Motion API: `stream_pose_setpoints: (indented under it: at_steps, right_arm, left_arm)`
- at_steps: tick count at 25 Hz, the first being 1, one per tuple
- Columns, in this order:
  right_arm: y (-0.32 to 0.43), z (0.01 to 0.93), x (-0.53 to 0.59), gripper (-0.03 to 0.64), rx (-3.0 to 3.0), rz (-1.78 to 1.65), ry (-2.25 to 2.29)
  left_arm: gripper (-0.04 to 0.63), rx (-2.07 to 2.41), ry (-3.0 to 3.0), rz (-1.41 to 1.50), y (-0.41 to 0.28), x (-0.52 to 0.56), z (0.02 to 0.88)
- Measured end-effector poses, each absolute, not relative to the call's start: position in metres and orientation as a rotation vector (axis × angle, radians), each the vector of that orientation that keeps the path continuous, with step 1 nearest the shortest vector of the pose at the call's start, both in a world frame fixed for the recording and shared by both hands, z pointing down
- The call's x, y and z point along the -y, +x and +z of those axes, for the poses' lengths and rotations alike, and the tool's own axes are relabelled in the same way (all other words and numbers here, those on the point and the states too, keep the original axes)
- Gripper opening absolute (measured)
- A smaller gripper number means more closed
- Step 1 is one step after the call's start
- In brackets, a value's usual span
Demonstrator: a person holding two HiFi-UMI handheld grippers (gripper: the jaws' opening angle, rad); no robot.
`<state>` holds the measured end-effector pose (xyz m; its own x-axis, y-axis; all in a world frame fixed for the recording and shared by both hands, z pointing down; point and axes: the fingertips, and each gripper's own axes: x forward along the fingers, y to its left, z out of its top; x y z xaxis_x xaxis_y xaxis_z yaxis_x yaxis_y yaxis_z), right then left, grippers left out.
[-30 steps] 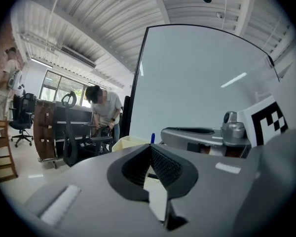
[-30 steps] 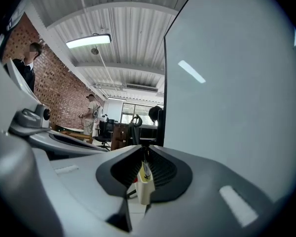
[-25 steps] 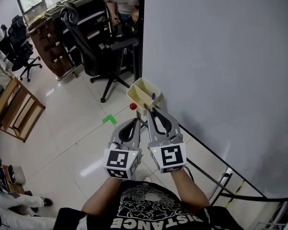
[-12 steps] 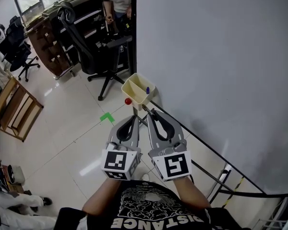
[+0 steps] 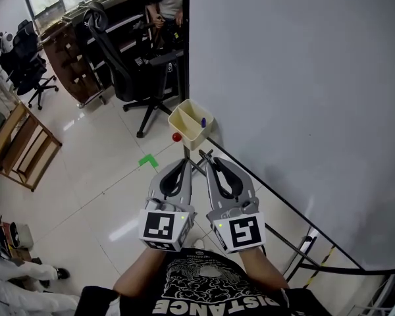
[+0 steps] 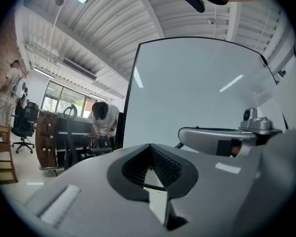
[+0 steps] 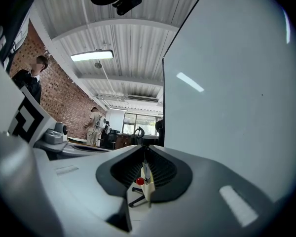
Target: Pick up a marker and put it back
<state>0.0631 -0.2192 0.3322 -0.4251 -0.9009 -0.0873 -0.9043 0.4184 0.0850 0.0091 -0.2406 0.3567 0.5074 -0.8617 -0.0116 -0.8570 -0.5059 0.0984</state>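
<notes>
- The whiteboard (image 5: 303, 97) stands close on the right of my right gripper (image 5: 208, 157). Open floor (image 5: 99, 176) lies left of my left gripper (image 5: 186, 164).
- Both pairs of jaws are closed on nothing.
- The cup (image 5: 182, 125) just ahead of my tips holds the blue marker (image 5: 203, 122).

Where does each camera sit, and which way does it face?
Head view: on the person's head, looking steeply down at the left gripper, the right gripper, both forearms and the floor.
Left gripper view: on the left gripper, along its jaws toward the whiteboard; the right gripper shows beside.
Right gripper view: on the right gripper, along its jaws at the cream holder.
Shared: head and right gripper views both show the holder.
</notes>
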Motion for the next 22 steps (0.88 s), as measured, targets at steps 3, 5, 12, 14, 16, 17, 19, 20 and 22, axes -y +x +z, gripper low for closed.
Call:
stream_pose_setpoints:
  at_steps: [3, 5, 12, 14, 16, 17, 19, 20, 22]
  right_arm:
    - [0.0631, 0.3312, 0.2192, 0.037, -2.623, 0.186, -1.664]
    - [0.0630, 0.3312, 0.2199, 0.037, -2.623, 0.182, -1.660]
    - [0.0623, 0.3312, 0.2217, 0.037, -2.623, 0.184, -1.652]
    - [0.0620, 0.3307, 0.2217, 0.037, -2.626, 0.182, -1.652]
    - [0.0617, 0.3308, 0.2226, 0.037, -2.631, 0.188, -1.650]
    - [0.0618, 0.3313, 0.2235, 0.037, -2.633, 0.193, -1.651]
    - [0.0619, 0.3337, 0.2255, 0.037, -2.634, 0.194, -1.652]
    - [0.0618, 0.3351, 0.2265, 0.037, -2.636, 0.191, -1.652]
    - [0.0615, 0.3363, 0.2286, 0.037, -2.639, 0.188, -1.650]
  left_arm:
    - [0.003, 1.528, 2.662, -0.083, 0.0091, 0.2386, 0.3543]
    - [0.003, 1.525, 2.675, -0.072, 0.0104, 0.2376, 0.3537]
    - [0.003, 1.507, 2.673, -0.069, 0.0118, 0.2379, 0.3546]
    - [0.003, 1.503, 2.663, -0.066, 0.0112, 0.2380, 0.3540]
    - [0.003, 1.512, 2.657, -0.061, 0.0102, 0.2397, 0.3549]
    - [0.003, 1.515, 2.655, -0.060, 0.0098, 0.2408, 0.3559]
    - [0.003, 1.512, 2.653, -0.047, 0.0098, 0.2423, 0.3584]
    - [0.003, 1.513, 2.652, -0.048, 0.0096, 0.2431, 0.3597]
    - [0.003, 1.523, 2.647, -0.068, 0.0085, 0.2457, 0.3617]
